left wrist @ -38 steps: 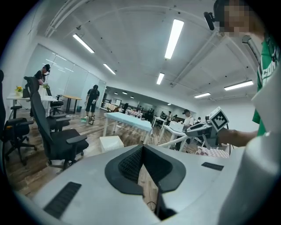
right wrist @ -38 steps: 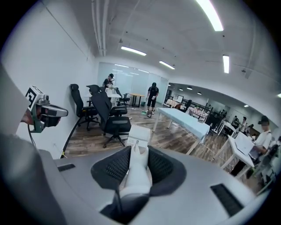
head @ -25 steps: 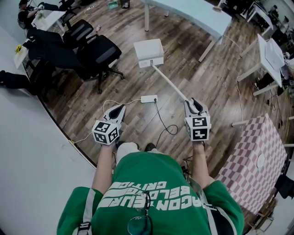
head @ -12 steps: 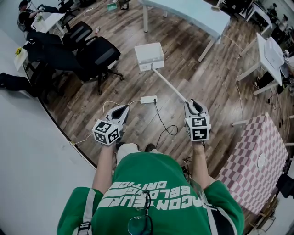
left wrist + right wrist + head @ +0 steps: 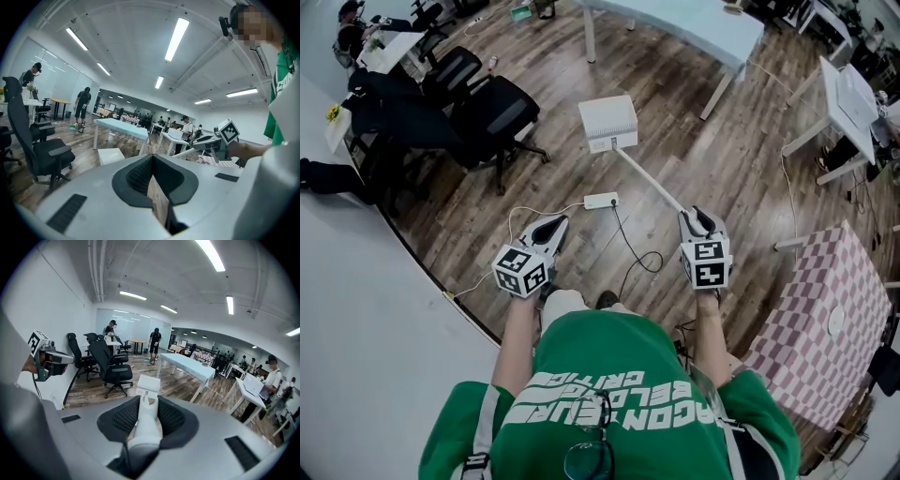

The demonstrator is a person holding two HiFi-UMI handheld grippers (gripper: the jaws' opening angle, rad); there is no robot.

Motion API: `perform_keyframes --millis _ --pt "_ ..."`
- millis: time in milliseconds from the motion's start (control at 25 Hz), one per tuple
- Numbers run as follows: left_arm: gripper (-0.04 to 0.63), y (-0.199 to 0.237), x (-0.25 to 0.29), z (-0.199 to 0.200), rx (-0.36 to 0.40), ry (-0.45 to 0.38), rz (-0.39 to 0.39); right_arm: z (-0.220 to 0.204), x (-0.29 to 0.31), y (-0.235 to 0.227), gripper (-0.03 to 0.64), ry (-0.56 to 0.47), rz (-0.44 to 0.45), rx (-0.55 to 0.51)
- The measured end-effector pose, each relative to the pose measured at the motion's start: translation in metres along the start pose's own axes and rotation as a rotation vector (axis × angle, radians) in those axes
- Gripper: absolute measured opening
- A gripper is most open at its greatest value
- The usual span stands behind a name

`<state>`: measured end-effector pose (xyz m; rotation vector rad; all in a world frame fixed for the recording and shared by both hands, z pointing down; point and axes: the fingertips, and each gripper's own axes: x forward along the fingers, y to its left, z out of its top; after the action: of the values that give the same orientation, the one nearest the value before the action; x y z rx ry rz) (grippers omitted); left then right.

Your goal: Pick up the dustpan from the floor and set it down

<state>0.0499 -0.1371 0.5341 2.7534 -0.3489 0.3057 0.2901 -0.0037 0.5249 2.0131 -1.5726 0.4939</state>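
Near the person's feet, a white power strip (image 5: 602, 201) and its cable (image 5: 630, 251) lie on the wood floor (image 5: 712, 141). Black office chairs (image 5: 497, 111) stand to the left and a checkered tabletop (image 5: 825, 309) to the right. The right gripper (image 5: 700, 217) clamps the long handle (image 5: 652, 183), with the white dustpan (image 5: 607, 123) out ahead, low over the floor. The left gripper (image 5: 551, 225) is closed and empty.

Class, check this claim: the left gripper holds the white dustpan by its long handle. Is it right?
Not quite: the right gripper holds it. The right gripper view shows its jaws closed on the handle, with the white dustpan at the far end.
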Motion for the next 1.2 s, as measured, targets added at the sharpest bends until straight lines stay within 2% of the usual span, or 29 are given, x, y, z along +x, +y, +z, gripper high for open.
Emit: perform_keyframes --millis 360,680,960,1200 --pt "-0.008 -0.02 0.032 -0.007 0.011 0.036 -0.08 -0.05 0.0 -0.023 0.12 0.092 -0.048 0.056" --pt "-0.007 -0.019 0.082 -0.006 0.012 0.071 -0.166 -0.1 0.016 -0.054 0.12 0.199 -0.112 0.122" --pt "-0.008 -0.005 0.15 0.011 0.018 0.086 -0.24 -0.138 0.063 -0.089 0.12 0.308 -0.146 0.185" --pt "-0.007 0.02 0.199 0.028 0.036 0.126 -0.281 -0.178 0.124 -0.109 0.12 0.435 -0.132 0.23"
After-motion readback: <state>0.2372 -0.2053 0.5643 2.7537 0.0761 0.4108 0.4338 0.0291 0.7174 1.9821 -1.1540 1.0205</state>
